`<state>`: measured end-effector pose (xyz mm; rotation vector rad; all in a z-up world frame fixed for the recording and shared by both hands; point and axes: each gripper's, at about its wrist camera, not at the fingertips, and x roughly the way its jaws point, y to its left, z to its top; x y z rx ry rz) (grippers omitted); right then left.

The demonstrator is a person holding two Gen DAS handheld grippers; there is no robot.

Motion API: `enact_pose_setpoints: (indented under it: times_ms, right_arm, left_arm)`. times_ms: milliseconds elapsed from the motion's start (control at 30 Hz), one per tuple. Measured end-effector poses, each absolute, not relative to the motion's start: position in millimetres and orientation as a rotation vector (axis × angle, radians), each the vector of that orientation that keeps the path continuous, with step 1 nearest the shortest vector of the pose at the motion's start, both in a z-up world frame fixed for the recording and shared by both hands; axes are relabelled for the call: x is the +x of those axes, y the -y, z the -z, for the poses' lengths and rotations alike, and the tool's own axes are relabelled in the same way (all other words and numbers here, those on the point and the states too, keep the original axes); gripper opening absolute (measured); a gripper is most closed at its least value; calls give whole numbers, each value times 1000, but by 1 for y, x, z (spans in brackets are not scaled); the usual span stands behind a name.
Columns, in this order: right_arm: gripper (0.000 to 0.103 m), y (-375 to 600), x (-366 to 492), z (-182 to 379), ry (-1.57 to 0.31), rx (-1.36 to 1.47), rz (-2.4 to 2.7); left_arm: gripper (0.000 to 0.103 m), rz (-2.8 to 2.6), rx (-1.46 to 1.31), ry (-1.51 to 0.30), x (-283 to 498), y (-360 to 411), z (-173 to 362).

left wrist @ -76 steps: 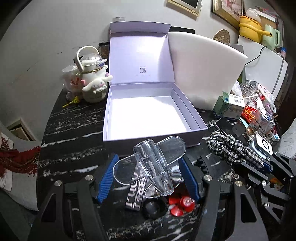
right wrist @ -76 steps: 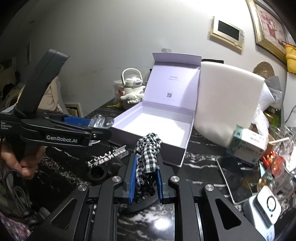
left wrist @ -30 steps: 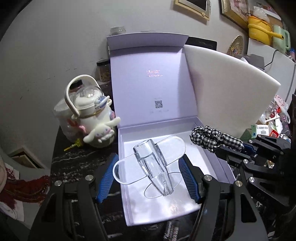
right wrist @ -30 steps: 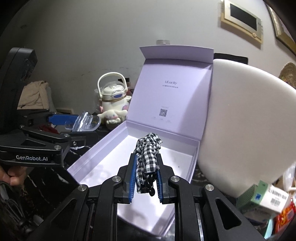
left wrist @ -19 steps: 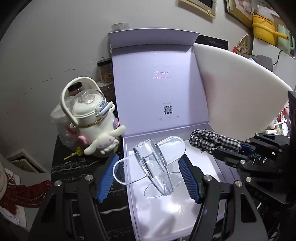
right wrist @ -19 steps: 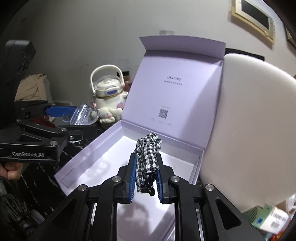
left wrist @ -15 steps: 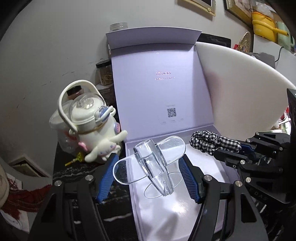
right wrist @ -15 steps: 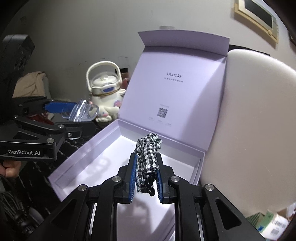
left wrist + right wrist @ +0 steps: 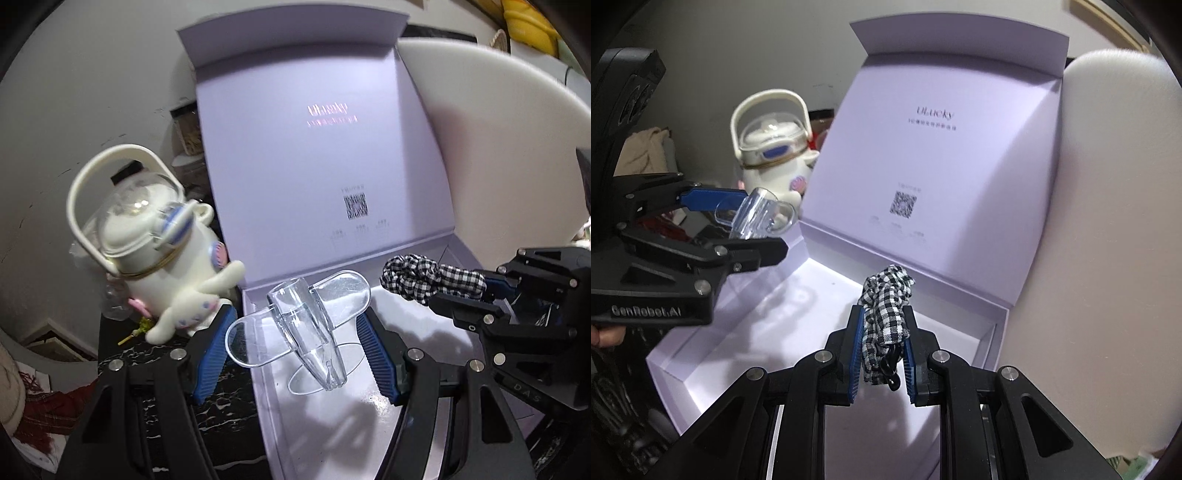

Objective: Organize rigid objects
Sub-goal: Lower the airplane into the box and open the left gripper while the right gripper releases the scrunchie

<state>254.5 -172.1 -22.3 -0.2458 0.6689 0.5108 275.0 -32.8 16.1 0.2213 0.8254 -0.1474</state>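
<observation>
We hold the clear plastic stand [image 9: 303, 328] clamped in the left gripper [image 9: 299, 343] and the checked scrunchie [image 9: 884, 314] clamped in the right gripper [image 9: 882, 354], both above the open lilac box [image 9: 982, 328]. We should lower each near the floor of the box, well apart, before we let the fingers part.

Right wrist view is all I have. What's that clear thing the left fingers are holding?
Observer: A clear plastic stand, plane-shaped: a tapered tube crossed by flat rounded wings, with a round base disc.
Operator: Is it over the box?
Observer: Yes. The left gripper holds it above the near left part of the lavender box, not resting on the floor.
Operator: How do I look from there?
Observer: Your right gripper comes in from the right, and the checked scrunchie sticks out past the fingers above the box's far right corner.
</observation>
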Motion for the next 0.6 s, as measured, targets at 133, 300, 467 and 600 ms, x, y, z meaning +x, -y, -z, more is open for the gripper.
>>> enact_pose_setpoints:
  times_ms: [133,300,467,600]
  right_arm:
    - [19,173,257,28,-691,-261,-499]
    - [19,175,258,30,-709,-259,-488]
    - [20,178,262,31,-725,-258,-471]
    - [22,177,261,32,-736,-270,-457]
  left_arm:
    - [67,166,242,-835,277,41,-7]
    - [67,172,247,-848,280,45,1]
    - [67,171,257,-857,286,48,7]
    - [67,180,275,-857,288,52,10]
